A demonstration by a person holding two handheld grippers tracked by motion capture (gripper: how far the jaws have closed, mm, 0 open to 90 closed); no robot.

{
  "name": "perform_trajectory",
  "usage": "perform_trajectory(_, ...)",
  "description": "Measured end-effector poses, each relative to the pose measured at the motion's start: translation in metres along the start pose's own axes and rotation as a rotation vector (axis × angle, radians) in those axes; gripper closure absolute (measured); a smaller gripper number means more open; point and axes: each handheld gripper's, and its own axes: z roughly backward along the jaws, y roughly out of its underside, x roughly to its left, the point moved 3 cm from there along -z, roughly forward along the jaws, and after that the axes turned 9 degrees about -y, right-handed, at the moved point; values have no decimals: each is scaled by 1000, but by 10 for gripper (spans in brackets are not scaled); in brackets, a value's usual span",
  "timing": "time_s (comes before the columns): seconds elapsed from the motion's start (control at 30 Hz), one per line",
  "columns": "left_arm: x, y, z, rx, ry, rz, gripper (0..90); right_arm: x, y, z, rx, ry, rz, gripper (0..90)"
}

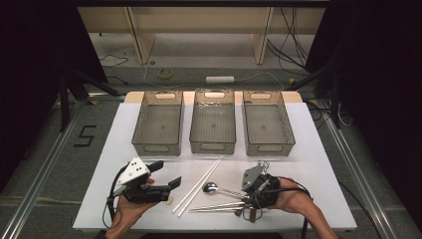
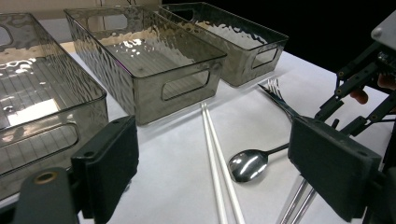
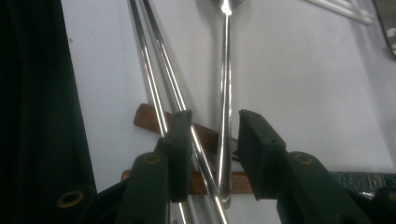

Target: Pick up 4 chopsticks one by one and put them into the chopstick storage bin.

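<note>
My right gripper [image 1: 247, 208] points down at the table's front right, its jaws open. In the right gripper view the jaws [image 3: 215, 128] straddle the steel spoon's handle [image 3: 225, 70] and one of two metal chopsticks [image 3: 149, 60], without pressing on them. These lie across two small wooden rests [image 3: 144, 116]. The spoon's bowl [image 1: 209, 187] points toward the table's middle. My left gripper [image 1: 169, 174] is held at the front left, open, with nothing in it [image 2: 219, 158]. A pair of white chopsticks [image 1: 199, 184] lies diagonally between the two grippers. A fork [image 1: 262, 164] lies just behind the right gripper.
Three grey see-through bins stand side by side at the back of the white table: left [image 1: 157, 148], middle [image 1: 212, 148], right [image 1: 268, 148]. Bare white table lies between the bins and the cutlery. The table's front edge is close under both hands.
</note>
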Motion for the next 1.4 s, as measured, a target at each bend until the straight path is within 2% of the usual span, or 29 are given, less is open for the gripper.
perform_trajectory(0.07,0,0,0,0,0,0,159,1,-1,-4,32,-11,15,696)
perform_trajectory(0.17,0,0,0,1,1,0,159,2,-2,-7,53,-26,21,724)
perform_trajectory(0.4,0,0,0,1,2,2,159,2,-2,-12,91,-49,40,762)
perform_trajectory(0.6,0,0,-1,3,1,1,158,0,-2,-17,124,-61,77,784)
perform_trajectory(0.67,0,0,-1,3,1,1,159,0,-2,-18,128,-65,65,785)
perform_trajectory(0.77,0,0,-1,3,1,1,159,0,-3,-20,140,-65,88,788)
perform_trajectory(0.9,1,0,-1,1,0,1,159,0,-3,-21,158,-68,83,793)
perform_trajectory(1.13,1,0,-1,1,-1,0,159,0,-3,-22,180,-74,106,816)
perform_trajectory(1.4,1,0,-1,2,-1,0,159,0,-4,-22,186,-72,134,840)
